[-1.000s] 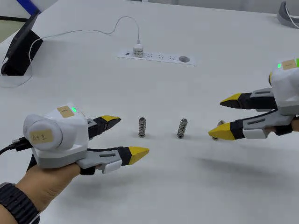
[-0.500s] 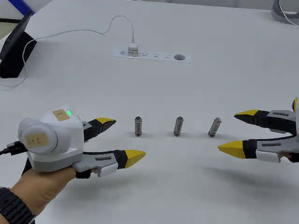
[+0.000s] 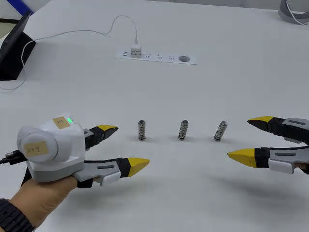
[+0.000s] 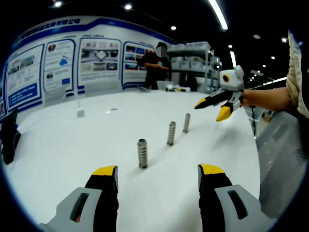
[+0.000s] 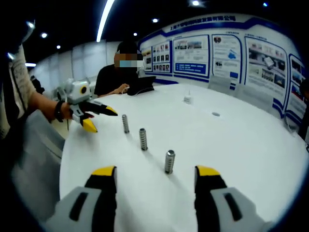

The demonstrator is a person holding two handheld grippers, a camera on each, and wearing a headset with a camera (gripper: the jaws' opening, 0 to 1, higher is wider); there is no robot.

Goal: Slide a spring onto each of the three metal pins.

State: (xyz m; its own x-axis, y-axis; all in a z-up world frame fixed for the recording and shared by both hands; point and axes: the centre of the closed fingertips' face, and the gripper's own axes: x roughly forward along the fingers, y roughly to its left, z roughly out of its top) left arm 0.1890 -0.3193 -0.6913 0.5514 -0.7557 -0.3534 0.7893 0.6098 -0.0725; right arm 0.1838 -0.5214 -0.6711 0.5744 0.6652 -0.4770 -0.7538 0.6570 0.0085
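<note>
Three metal pins stand upright in a row on the white table, each with a spring around it: the left pin [image 3: 141, 129], the middle pin [image 3: 183, 129] and the right pin [image 3: 220, 130]. My left gripper [image 3: 122, 147] rests low at the left of the row, open and holding nothing, its tips a short way from the left pin [image 4: 141, 153]. My right gripper [image 3: 251, 138] hangs open at the right, apart from the right pin [image 5: 169, 161]. The middle pin [image 4: 171, 133] and far pin [image 4: 186, 123] line up beyond. The left gripper [image 5: 96, 118] appears across the row.
A white power strip [image 3: 156, 57] with a plugged charger and cable lies at the back of the table. A dark device [image 3: 13, 47] stands at the far left edge. A person [image 5: 123, 72] sits behind the table.
My right gripper has drawn back to the right, away from the right pin, which now stands free with its spring on. The left gripper has barely moved.
</note>
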